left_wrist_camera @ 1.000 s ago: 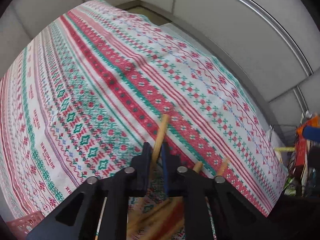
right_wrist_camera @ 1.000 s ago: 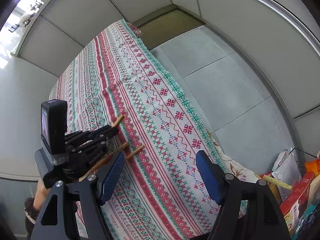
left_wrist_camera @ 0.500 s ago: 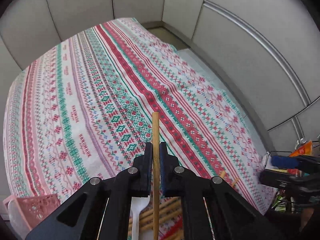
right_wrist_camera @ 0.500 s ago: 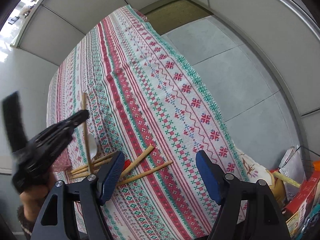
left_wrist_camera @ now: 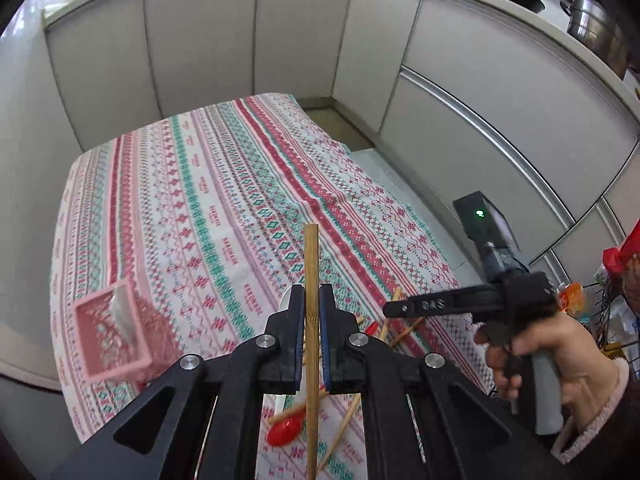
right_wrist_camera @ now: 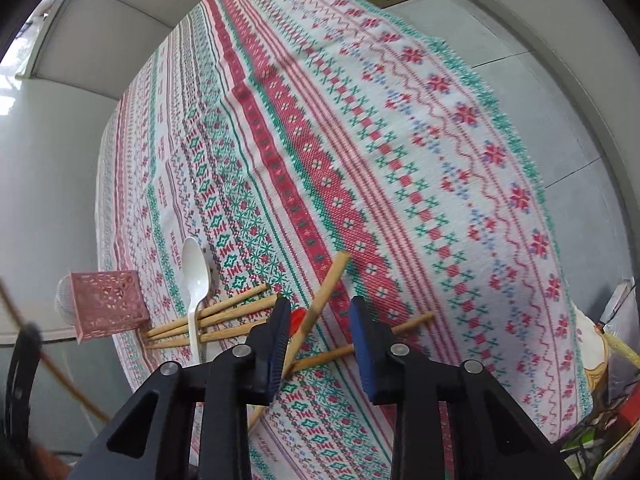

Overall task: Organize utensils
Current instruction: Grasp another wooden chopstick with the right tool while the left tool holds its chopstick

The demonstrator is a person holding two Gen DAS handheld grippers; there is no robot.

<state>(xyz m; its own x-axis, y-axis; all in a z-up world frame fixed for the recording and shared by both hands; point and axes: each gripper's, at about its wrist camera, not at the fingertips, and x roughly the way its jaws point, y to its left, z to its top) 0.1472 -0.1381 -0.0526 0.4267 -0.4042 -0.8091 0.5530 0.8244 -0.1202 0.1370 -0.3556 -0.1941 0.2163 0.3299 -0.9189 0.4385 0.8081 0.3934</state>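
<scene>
Lifted higher than half a second ago, my left gripper [left_wrist_camera: 311, 336] now carries its wooden chopstick [left_wrist_camera: 311, 320] clear above the desk [left_wrist_camera: 192, 184] with its red, green and white patterned cloth, jaws pinching the stick upright between them. Off to its left stands a pink perforated plastic basket [left_wrist_camera: 116, 336], blurred. Below and just right of it lie a red plastic spoon [left_wrist_camera: 285, 432] and loose wooden chopsticks [left_wrist_camera: 396, 320].

My right gripper [right_wrist_camera: 320, 344] has dropped close over the pile, jaws spread, one tilted wooden chopstick [right_wrist_camera: 320, 304] lying between them, near the left pad; I cannot tell whether it touches. To its left, a white plastic spoon [right_wrist_camera: 195, 276] lies across a bundle of wooden chopsticks [right_wrist_camera: 224, 316], the basket beyond them.
</scene>
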